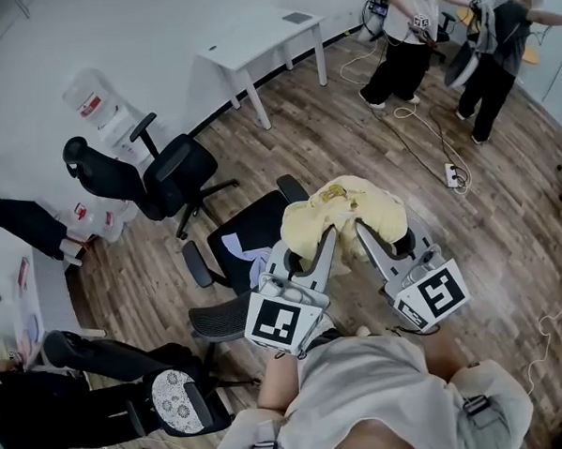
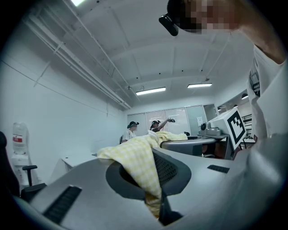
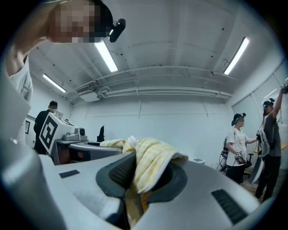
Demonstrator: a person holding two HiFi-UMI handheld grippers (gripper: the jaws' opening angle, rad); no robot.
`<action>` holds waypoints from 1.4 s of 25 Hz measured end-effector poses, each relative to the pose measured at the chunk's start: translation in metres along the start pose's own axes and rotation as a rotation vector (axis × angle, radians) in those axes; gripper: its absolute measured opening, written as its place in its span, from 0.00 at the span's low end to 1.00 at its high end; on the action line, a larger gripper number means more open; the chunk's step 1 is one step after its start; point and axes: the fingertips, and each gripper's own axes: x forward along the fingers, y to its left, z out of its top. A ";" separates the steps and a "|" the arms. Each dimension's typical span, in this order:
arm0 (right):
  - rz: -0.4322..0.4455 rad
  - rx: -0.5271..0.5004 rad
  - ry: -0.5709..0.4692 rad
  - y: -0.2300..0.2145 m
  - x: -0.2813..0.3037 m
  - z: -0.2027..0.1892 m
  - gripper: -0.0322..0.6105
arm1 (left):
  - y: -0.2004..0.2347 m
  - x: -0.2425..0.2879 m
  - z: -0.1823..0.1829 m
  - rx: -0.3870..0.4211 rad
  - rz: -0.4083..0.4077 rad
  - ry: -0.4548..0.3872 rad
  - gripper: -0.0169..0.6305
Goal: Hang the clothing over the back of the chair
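A pale yellow checked garment (image 1: 351, 210) hangs bunched between my two grippers, lifted above the floor. My left gripper (image 1: 327, 237) is shut on its left part, and the cloth (image 2: 137, 166) spills out of those jaws in the left gripper view. My right gripper (image 1: 364, 229) is shut on its right part, where the fabric (image 3: 148, 164) is pinched between the pads. Both grippers point level. Under and left of the garment stands a black office chair (image 1: 247, 237) with a mesh back (image 1: 222, 318) nearest to me and a light cloth on its seat.
Another black chair (image 1: 152, 179) stands at the left by a water bottle (image 1: 96, 105). A white desk (image 1: 262, 37) sits along the far wall. Two people (image 1: 449, 32) stand at the far right, with cables and a power strip (image 1: 452, 175) on the wooden floor.
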 end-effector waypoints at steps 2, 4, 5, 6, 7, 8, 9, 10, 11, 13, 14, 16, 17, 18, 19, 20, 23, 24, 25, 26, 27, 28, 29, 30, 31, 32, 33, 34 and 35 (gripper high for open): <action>-0.004 -0.004 0.001 -0.001 0.004 -0.001 0.16 | 0.004 0.001 -0.003 0.002 -0.005 0.001 0.08; -0.011 -0.008 0.002 -0.002 0.008 -0.002 0.16 | 0.008 0.003 -0.004 0.005 -0.015 -0.005 0.08; -0.014 -0.009 0.002 -0.003 0.010 -0.001 0.16 | 0.010 0.004 -0.004 0.006 -0.019 -0.009 0.08; -0.017 -0.011 0.001 -0.003 0.013 -0.001 0.16 | 0.012 0.005 -0.004 0.006 -0.021 -0.012 0.08; -0.020 -0.013 0.000 -0.004 0.015 0.000 0.16 | 0.015 0.005 -0.003 0.004 -0.023 -0.012 0.08; -0.022 -0.014 -0.001 -0.005 0.017 0.000 0.16 | 0.017 0.007 -0.003 0.002 -0.024 -0.011 0.08; -0.025 -0.015 -0.003 -0.006 0.019 0.000 0.16 | 0.019 0.008 -0.003 0.001 -0.026 -0.012 0.08; -0.028 -0.016 -0.004 -0.008 0.021 0.000 0.16 | 0.021 0.010 -0.003 0.000 -0.028 -0.015 0.08; -0.030 -0.017 -0.006 -0.009 0.023 0.000 0.16 | 0.023 0.011 -0.002 -0.001 -0.029 -0.019 0.08; -0.030 -0.020 -0.010 -0.009 0.030 0.001 0.16 | 0.029 0.012 0.000 0.000 -0.025 -0.029 0.08; -0.029 -0.022 -0.012 -0.009 0.034 0.002 0.16 | 0.033 0.012 0.001 -0.001 -0.022 -0.033 0.08; -0.026 -0.027 -0.019 -0.008 0.041 0.004 0.16 | 0.040 0.012 0.003 0.001 -0.017 -0.035 0.08; -0.024 -0.029 -0.023 -0.008 0.043 0.004 0.16 | 0.043 0.011 0.003 0.005 -0.014 -0.036 0.08; -0.022 -0.030 -0.028 -0.007 0.044 0.003 0.16 | 0.043 0.011 0.002 0.009 -0.011 -0.038 0.08; -0.020 -0.031 -0.032 -0.006 0.044 0.002 0.16 | 0.043 0.010 0.001 0.012 -0.008 -0.040 0.08; -0.016 -0.032 -0.035 -0.006 0.045 0.000 0.16 | 0.044 0.009 -0.001 0.015 -0.004 -0.041 0.08; -0.001 -0.036 -0.033 -0.002 0.057 0.003 0.16 | 0.056 0.006 0.001 0.010 0.011 -0.047 0.08; 0.006 -0.036 -0.031 0.000 0.063 0.004 0.16 | 0.061 0.005 0.002 0.006 0.019 -0.048 0.08; 0.014 -0.037 -0.030 0.002 0.068 0.006 0.16 | 0.067 0.003 0.003 0.002 0.027 -0.048 0.08; 0.021 -0.038 -0.030 0.004 0.072 0.006 0.16 | 0.071 0.001 0.003 0.001 0.034 -0.049 0.08; 0.027 -0.038 -0.031 0.006 0.076 0.007 0.16 | 0.074 -0.001 0.004 0.000 0.041 -0.050 0.08; 0.033 -0.039 -0.033 0.007 0.079 0.007 0.16 | 0.077 -0.003 0.004 -0.001 0.048 -0.052 0.08; 0.040 -0.040 -0.035 0.009 0.081 0.008 0.16 | 0.080 -0.004 0.005 -0.002 0.056 -0.053 0.08; 0.047 -0.041 -0.037 0.012 0.085 0.009 0.16 | 0.083 -0.007 0.006 -0.003 0.064 -0.055 0.08; 0.055 -0.041 -0.038 0.014 0.089 0.011 0.16 | 0.087 -0.009 0.007 -0.004 0.072 -0.057 0.08; 0.064 -0.041 -0.038 0.018 0.094 0.013 0.16 | 0.093 -0.012 0.009 -0.004 0.081 -0.059 0.08; 0.074 -0.041 -0.039 0.022 0.100 0.015 0.16 | 0.098 -0.016 0.011 -0.005 0.090 -0.060 0.08; 0.086 -0.041 -0.039 0.026 0.106 0.018 0.16 | 0.104 -0.020 0.014 -0.006 0.101 -0.060 0.08; 0.099 -0.041 -0.040 0.030 0.111 0.020 0.16 | 0.108 -0.024 0.015 -0.007 0.114 -0.059 0.08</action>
